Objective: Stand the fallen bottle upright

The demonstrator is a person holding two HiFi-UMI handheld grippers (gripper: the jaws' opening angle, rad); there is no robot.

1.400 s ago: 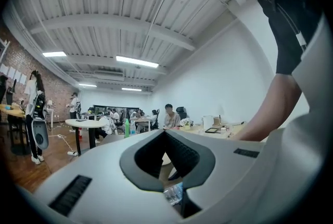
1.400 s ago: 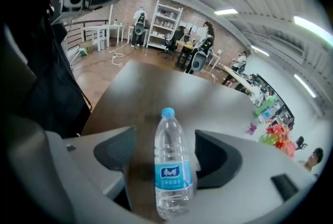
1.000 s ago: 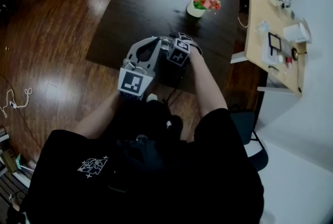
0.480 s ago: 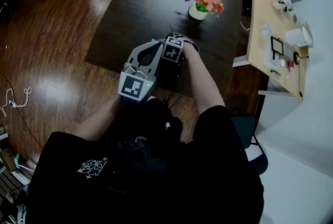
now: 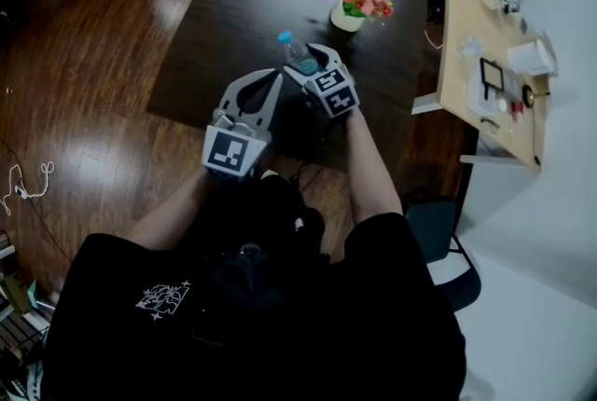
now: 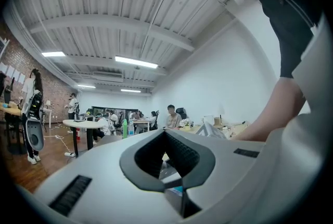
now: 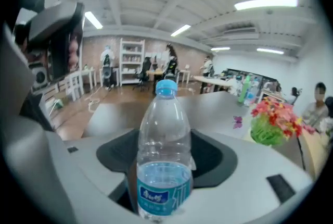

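The bottle (image 7: 165, 155) is clamped in the right tongs (image 5: 312, 63), which have just been closing, above the worktop (image 5: 233, 7), its long axis tilted with the cap up and away. The left tongs (image 5: 275, 76) are shut and empty. The water level is shown only in the right gripper view.

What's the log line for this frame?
right gripper: jaws just closed further, gripping bottle | bottle: near upright, cap up | left gripper: shut, empty

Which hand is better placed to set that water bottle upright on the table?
Right. The right gripper has the bottle between its jaws, which have just been closing on it; the left gripper is shut and empty.
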